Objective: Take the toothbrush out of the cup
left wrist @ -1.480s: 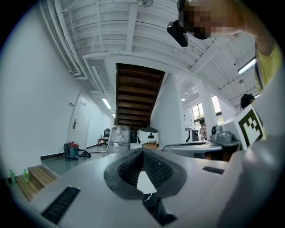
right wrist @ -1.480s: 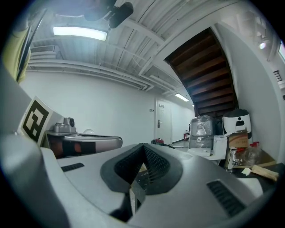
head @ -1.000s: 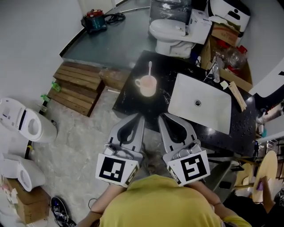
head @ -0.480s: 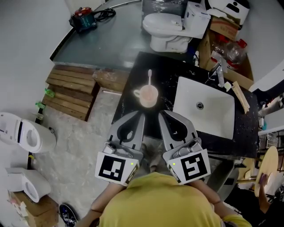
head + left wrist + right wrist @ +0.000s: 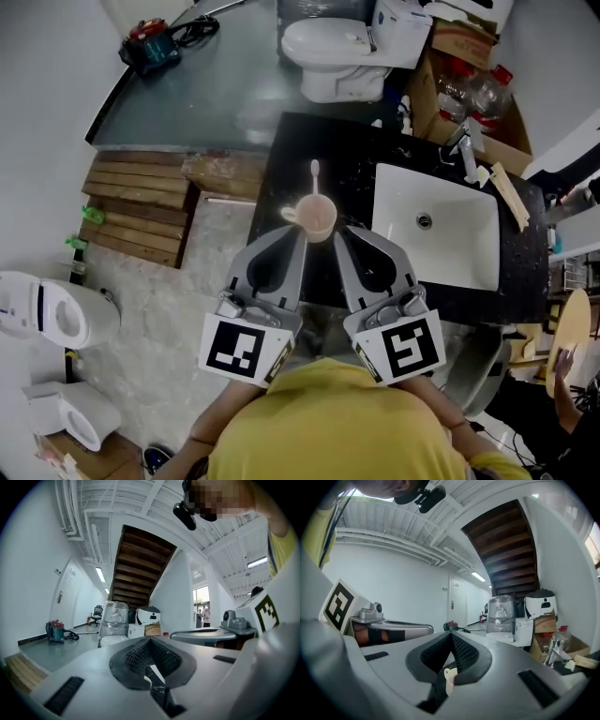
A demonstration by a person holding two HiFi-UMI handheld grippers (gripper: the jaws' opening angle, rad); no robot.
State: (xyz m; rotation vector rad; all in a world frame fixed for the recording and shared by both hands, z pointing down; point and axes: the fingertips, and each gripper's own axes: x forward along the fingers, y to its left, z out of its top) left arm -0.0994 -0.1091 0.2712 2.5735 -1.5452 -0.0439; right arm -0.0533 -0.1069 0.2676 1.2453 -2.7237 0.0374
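A pink cup (image 5: 315, 218) stands on the black counter (image 5: 281, 178) left of the sink, with a white toothbrush (image 5: 314, 178) upright in it. My left gripper (image 5: 297, 237) is shut, its tip just short of the cup's near left side. The right gripper (image 5: 339, 232) is also shut, its tip beside the cup's near right side. Neither holds anything. Through the right gripper view's closed jaws (image 5: 451, 636) a sliver of the cup (image 5: 449, 679) shows. The left gripper view (image 5: 150, 640) shows only black counter through its gap.
A white sink basin (image 5: 436, 225) with a faucet (image 5: 466, 155) fills the counter's right half. A toilet (image 5: 328, 47) and cardboard boxes (image 5: 469, 42) stand behind the counter. A wooden pallet (image 5: 131, 211) lies on the floor to the left, more toilets (image 5: 47, 314) beyond it.
Both grippers have come forward toward the counter, and the cup now sits right at their tips. Both stay shut.
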